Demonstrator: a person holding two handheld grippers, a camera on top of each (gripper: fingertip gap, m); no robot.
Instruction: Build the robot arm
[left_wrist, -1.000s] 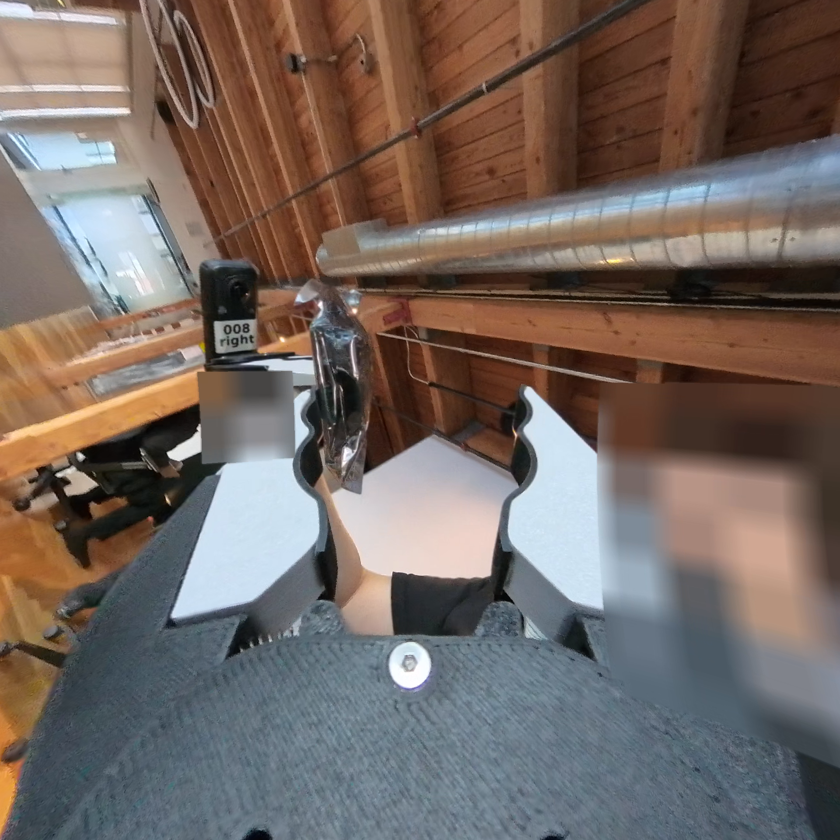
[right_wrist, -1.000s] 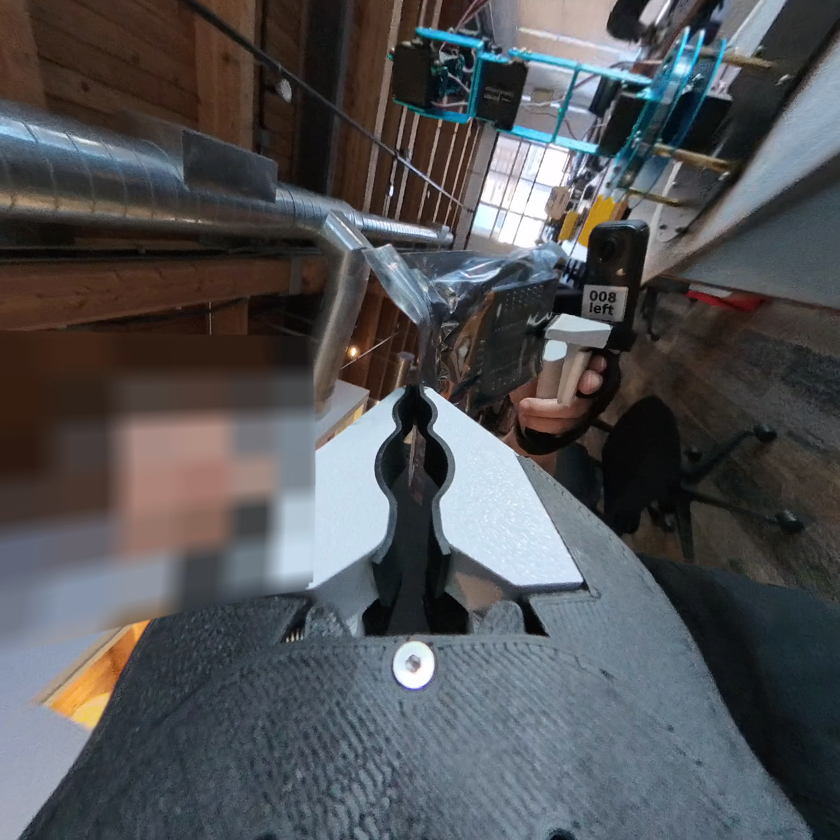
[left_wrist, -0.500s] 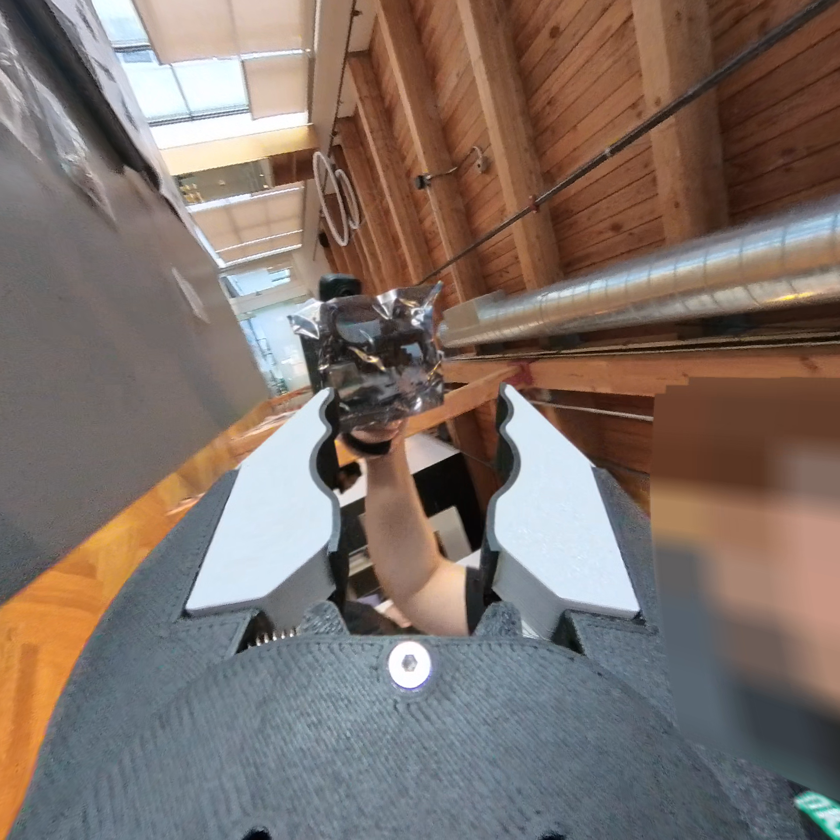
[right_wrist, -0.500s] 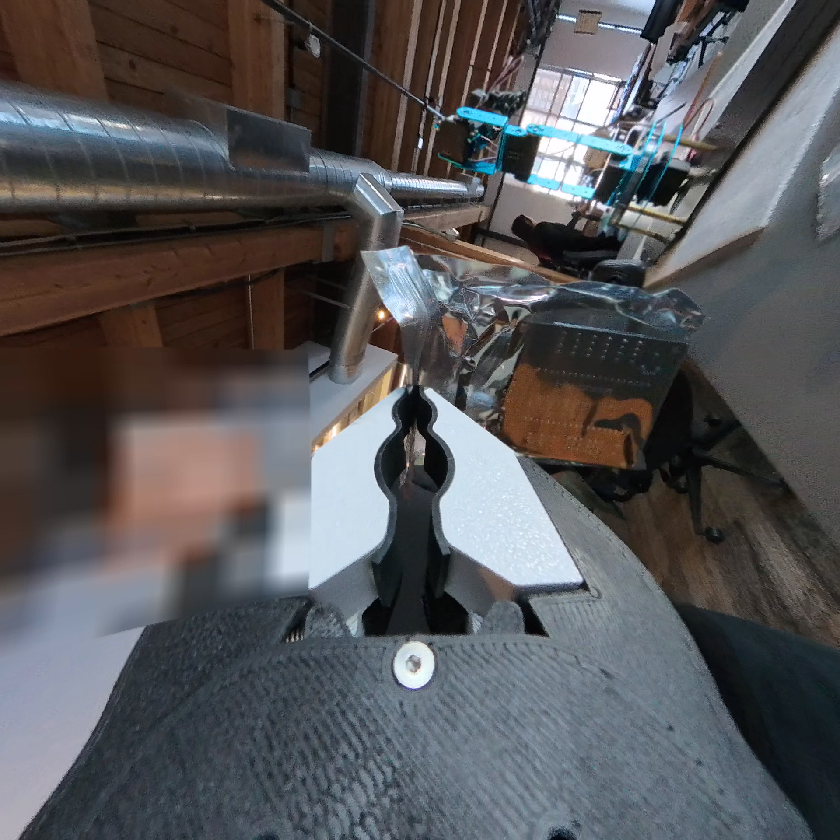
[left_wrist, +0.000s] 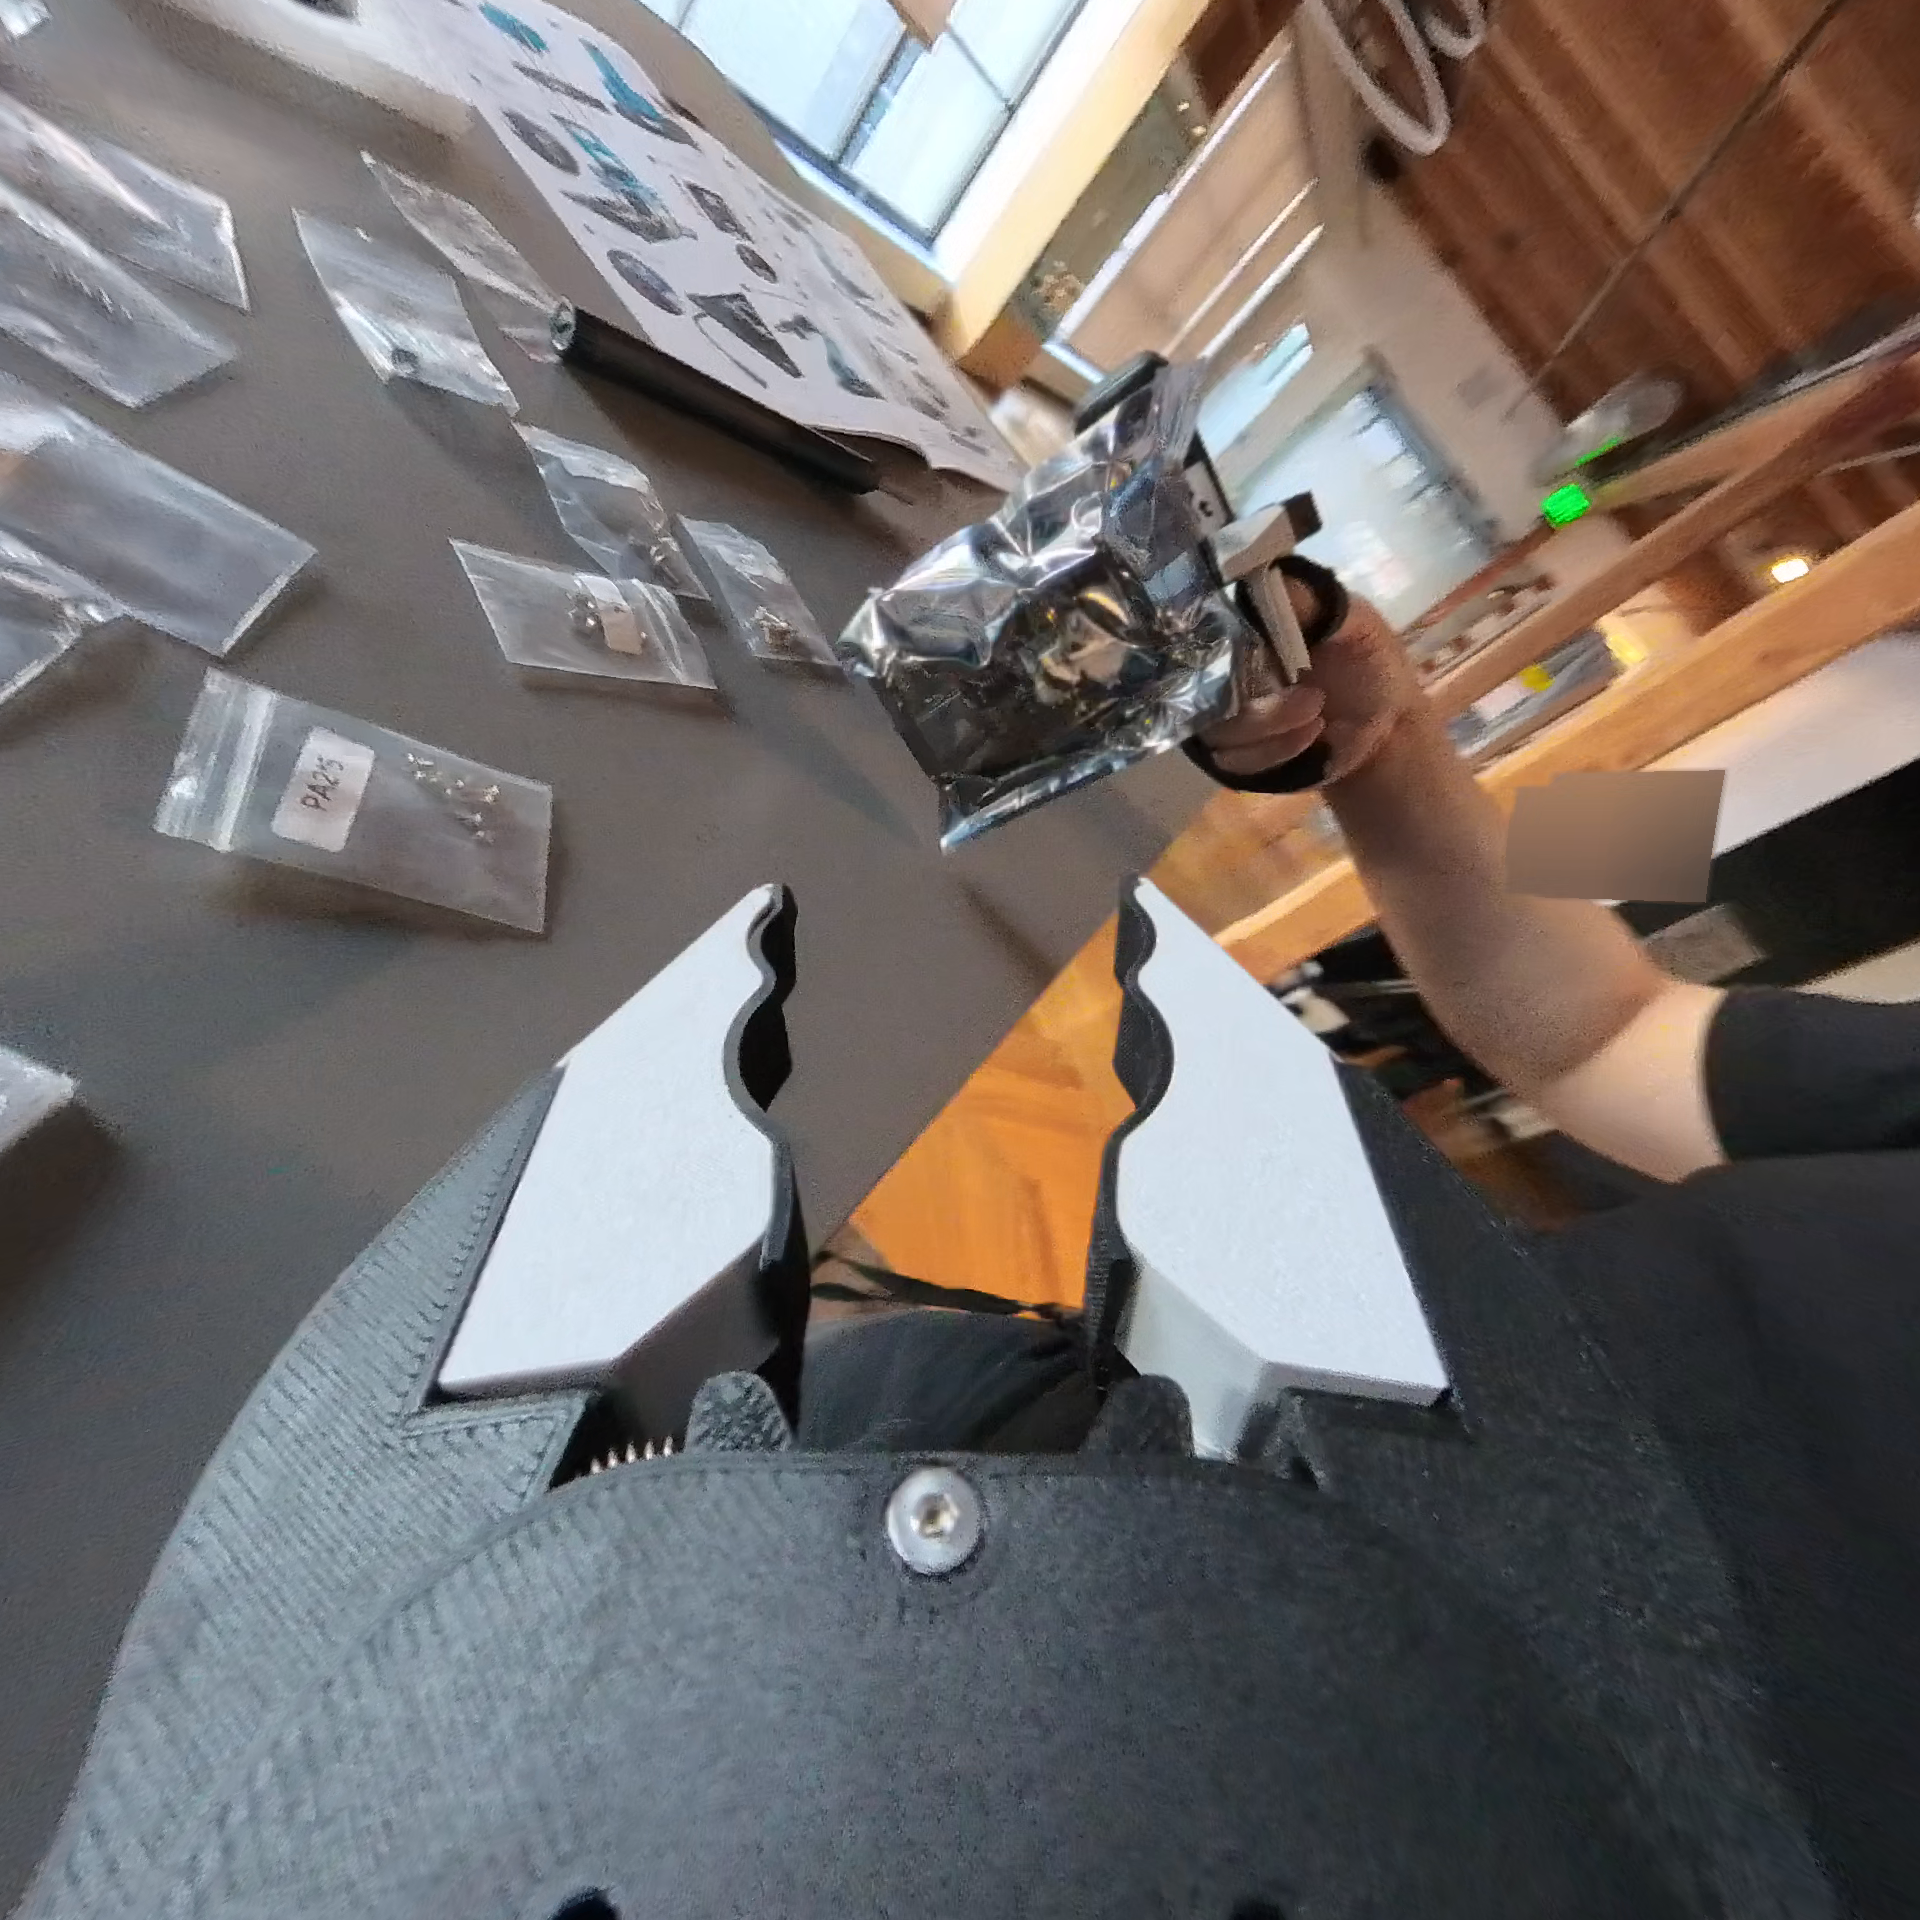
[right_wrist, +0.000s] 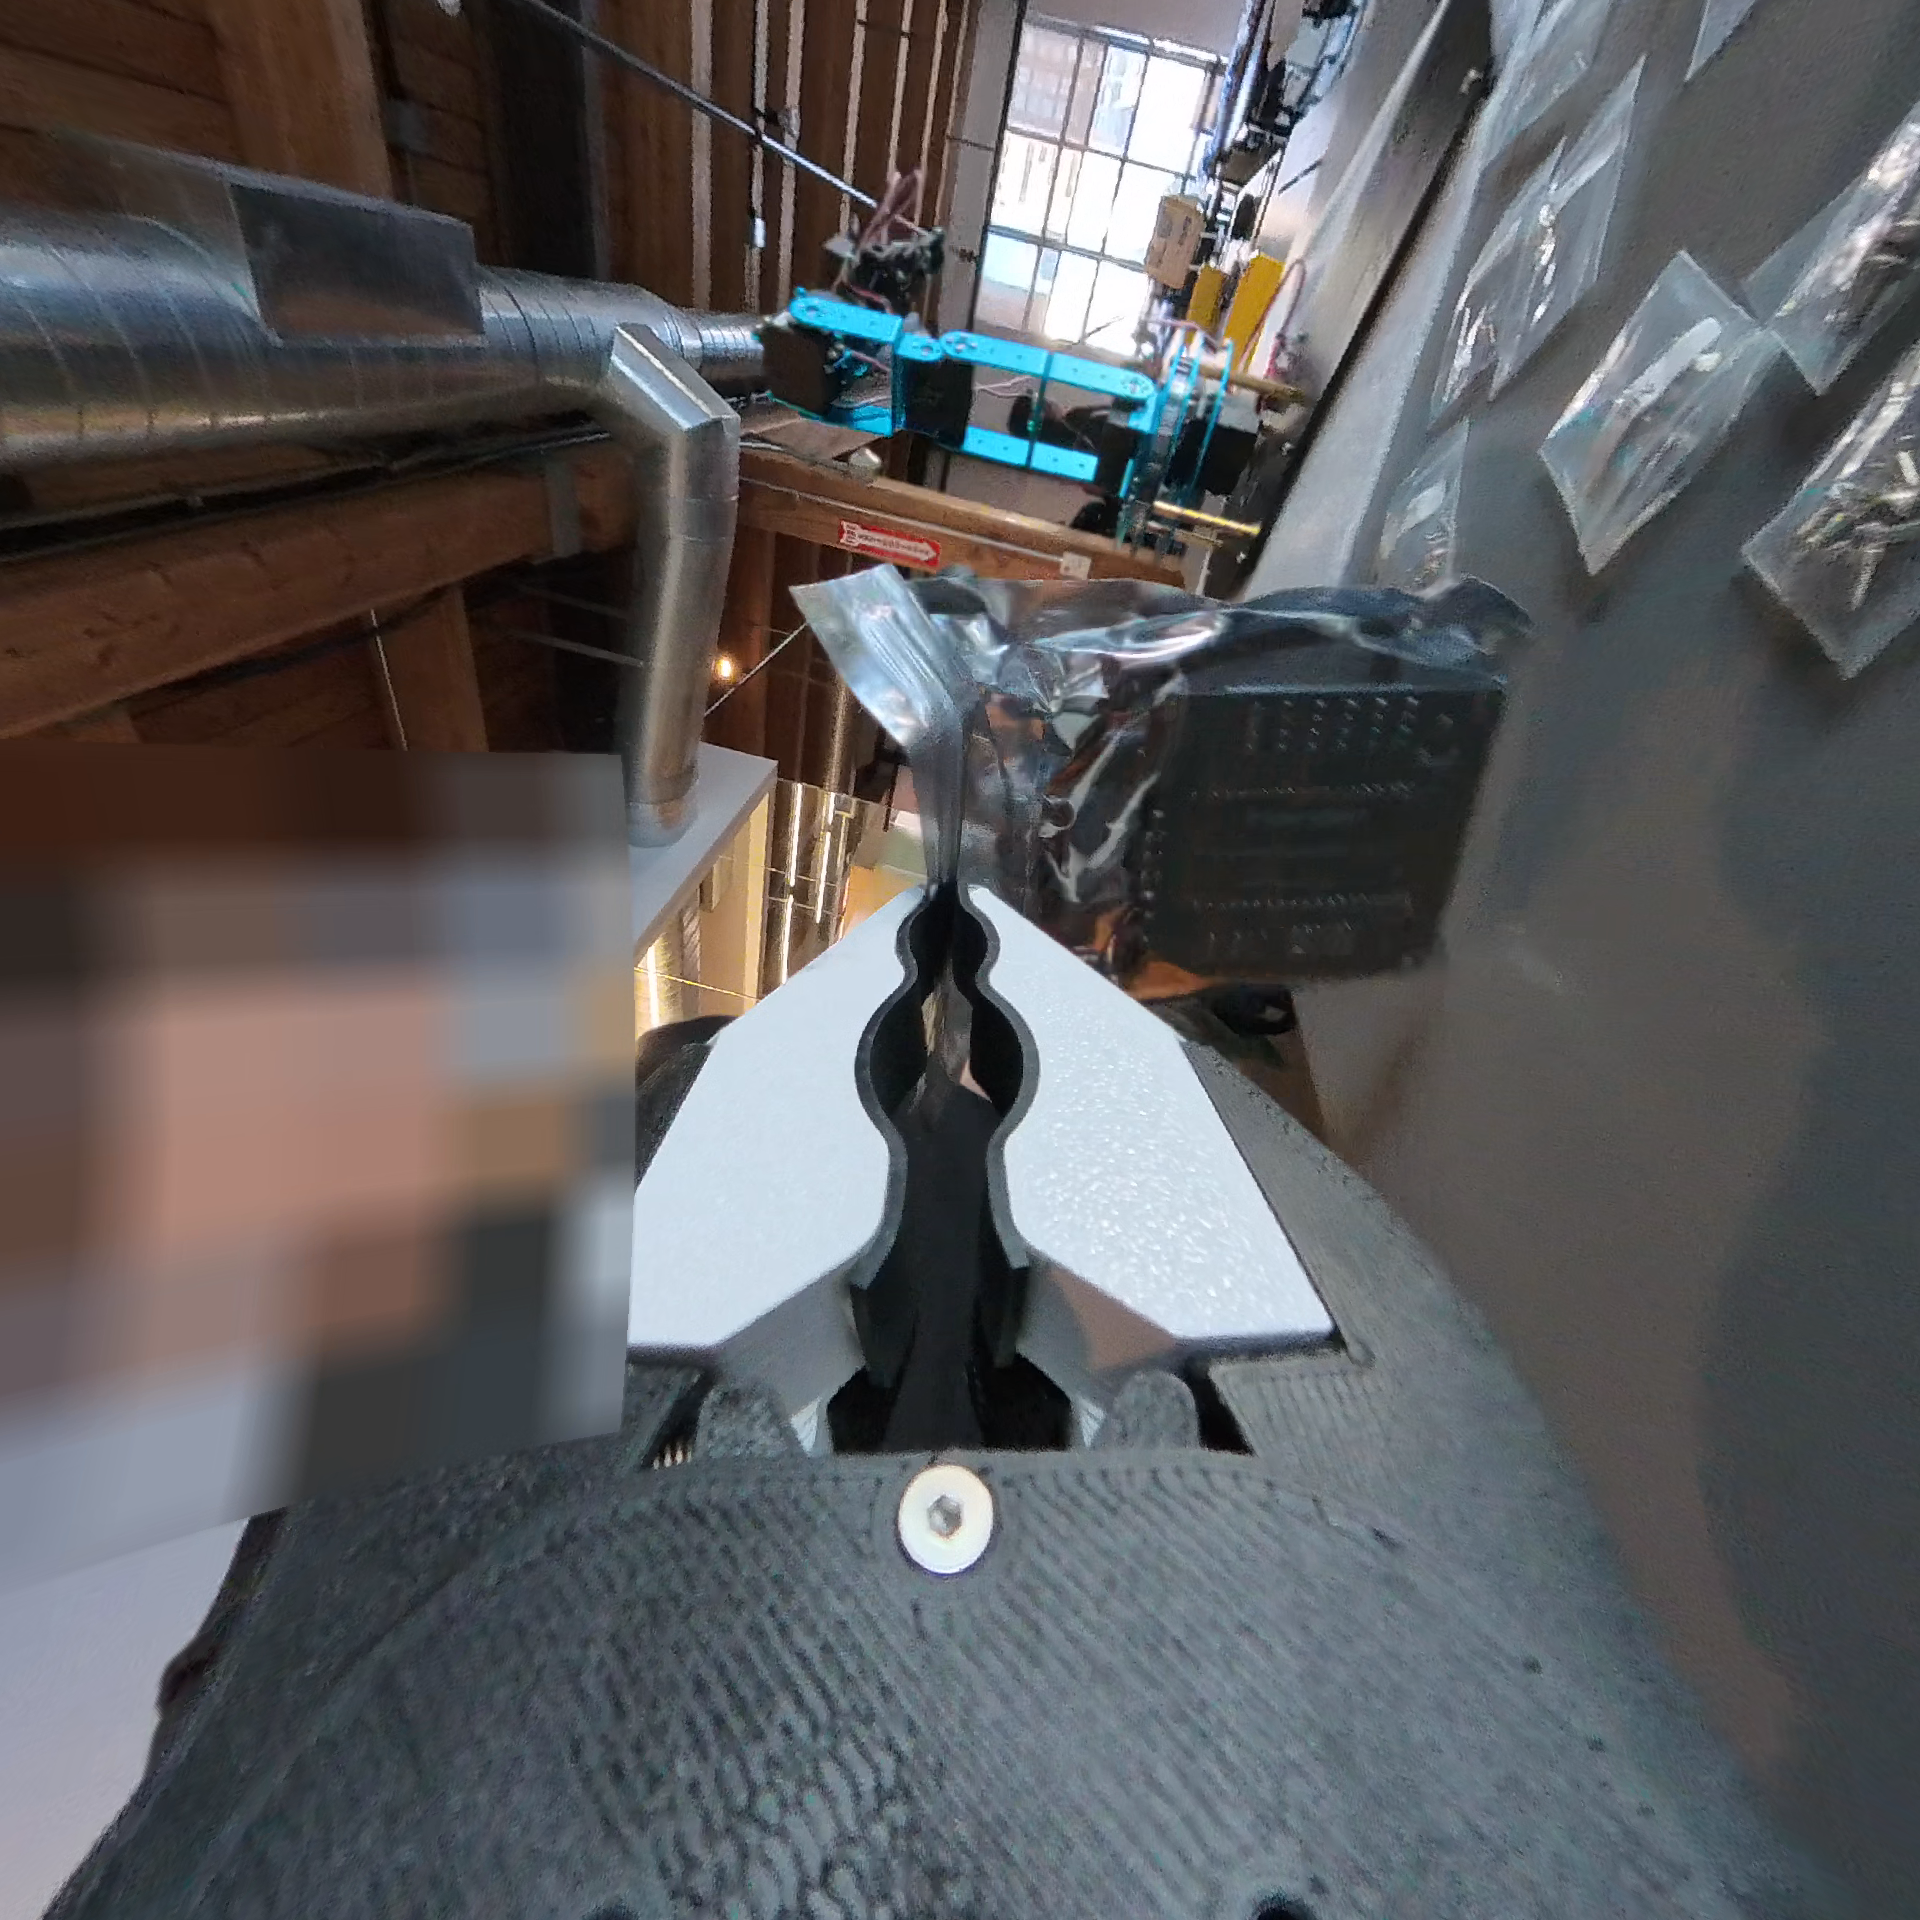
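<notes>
At the centre of the right wrist view, our right gripper (right_wrist: 951, 894) pinches the edge of a crinkled silver bag (right_wrist: 1195, 790), a dark perforated board showing inside. Low in the left wrist view, our left gripper (left_wrist: 956, 904) gapes with nothing in it above the grey table (left_wrist: 312, 1039). Small clear packets (left_wrist: 358, 800) lie at upper left, a printed sheet (left_wrist: 727, 260) beyond.

Left gripper (left_wrist: 956, 899): two pale grey wedge fingers (left_wrist: 634, 1184) edged with black wavy pads, seated in a black ribbed printed body (left_wrist: 935, 1704); one silver hex screw (left_wrist: 933, 1520) at centre. Right gripper (right_wrist: 948, 891): same build, same screw (right_wrist: 943, 1519). Black short sleeve (left_wrist: 1808, 1081) on the arm.
</notes>
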